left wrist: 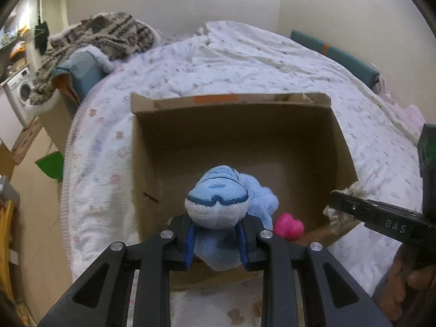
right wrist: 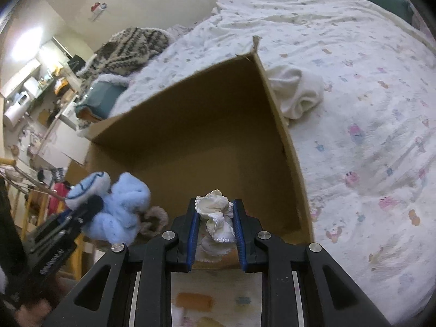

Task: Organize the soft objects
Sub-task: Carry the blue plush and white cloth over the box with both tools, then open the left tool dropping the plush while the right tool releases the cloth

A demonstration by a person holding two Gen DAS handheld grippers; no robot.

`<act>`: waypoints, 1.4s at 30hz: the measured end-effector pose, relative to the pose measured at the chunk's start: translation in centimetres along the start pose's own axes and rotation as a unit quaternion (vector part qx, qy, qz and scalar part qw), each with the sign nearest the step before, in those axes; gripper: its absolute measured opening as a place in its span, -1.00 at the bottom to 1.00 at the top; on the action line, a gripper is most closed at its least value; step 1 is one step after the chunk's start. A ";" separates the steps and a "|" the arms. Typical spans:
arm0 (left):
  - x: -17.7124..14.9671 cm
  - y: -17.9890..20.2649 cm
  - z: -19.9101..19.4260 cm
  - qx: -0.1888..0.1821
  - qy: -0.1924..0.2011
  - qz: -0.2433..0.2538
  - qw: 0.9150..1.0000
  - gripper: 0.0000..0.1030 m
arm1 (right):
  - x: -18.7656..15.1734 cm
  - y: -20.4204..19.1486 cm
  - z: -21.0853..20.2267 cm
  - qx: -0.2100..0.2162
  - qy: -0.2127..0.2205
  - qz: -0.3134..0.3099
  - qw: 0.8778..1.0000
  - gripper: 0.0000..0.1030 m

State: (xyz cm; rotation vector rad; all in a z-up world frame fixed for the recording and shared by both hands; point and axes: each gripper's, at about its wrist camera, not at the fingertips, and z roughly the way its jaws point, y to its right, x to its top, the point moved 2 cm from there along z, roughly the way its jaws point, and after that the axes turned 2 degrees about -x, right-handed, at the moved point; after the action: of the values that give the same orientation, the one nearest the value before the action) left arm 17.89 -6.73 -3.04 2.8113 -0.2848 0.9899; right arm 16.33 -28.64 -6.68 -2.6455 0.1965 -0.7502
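We hold blue plush toy [left wrist: 218,212] clamped in left gripper [left wrist: 216,234], fingers pinching its body, head pointing 12 o'clock into cardboard box [left wrist: 340,136]. Right gripper [right wrist: 215,220] clamped on small cream cloth [right wrist: 215,209], also at box's near edge. Pink toy [left wrist: 288,227] already on box floor, 3 o'clock of plush. Key relation: box floor lies straight ahead of both; we judge each drop needs only short push forward.
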 end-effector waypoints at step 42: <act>-1.0 0.0 0.4 0.032 -0.011 -0.001 0.999 0.24 | 0.0 -0.1 1.2 -0.025 -0.007 -0.022 0.999 -0.35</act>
State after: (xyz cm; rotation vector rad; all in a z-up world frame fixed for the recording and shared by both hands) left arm 17.34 -6.72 -3.96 2.8811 -0.2565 0.9869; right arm 16.98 -28.13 -7.55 -2.7101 0.1568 -0.7488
